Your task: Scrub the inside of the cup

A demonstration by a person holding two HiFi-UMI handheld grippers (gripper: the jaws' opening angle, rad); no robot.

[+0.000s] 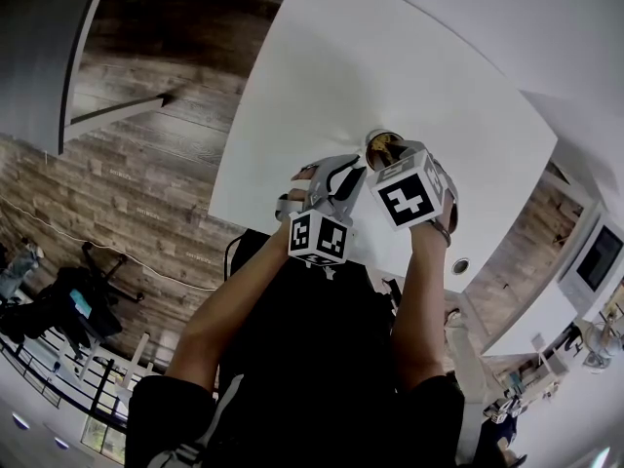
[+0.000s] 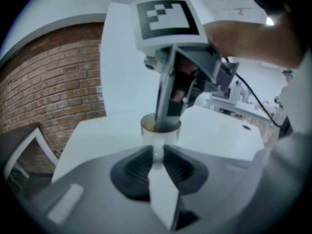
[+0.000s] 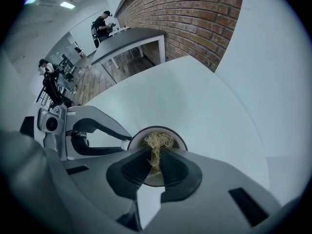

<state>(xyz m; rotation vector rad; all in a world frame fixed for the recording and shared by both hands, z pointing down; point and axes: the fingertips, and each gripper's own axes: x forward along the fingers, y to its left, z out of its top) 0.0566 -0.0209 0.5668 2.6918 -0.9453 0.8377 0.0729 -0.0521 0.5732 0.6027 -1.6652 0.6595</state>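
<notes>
A white cup [image 1: 380, 142] stands on the white table [image 1: 322, 76]. In the left gripper view the cup [image 2: 154, 138] sits just beyond my left gripper [image 2: 157, 155], which is shut on its thin white handle [image 2: 157, 156]. My right gripper [image 3: 155, 160] points down into the cup's mouth [image 3: 181, 139] and is shut on a straw-coloured fibrous scrubber [image 3: 157, 141] inside the cup. From the left gripper view the right gripper's fingers [image 2: 167, 112] reach into the cup from above. In the head view both grippers, left [image 1: 357, 168] and right [image 1: 390, 154], meet at the cup.
The cup is near the table's front edge [image 1: 292, 234]. A brick wall [image 3: 195, 18] and a grey counter [image 3: 126, 39] lie beyond the table. Wooden flooring [image 1: 146, 144] runs to the left. People stand far off [image 3: 103, 21].
</notes>
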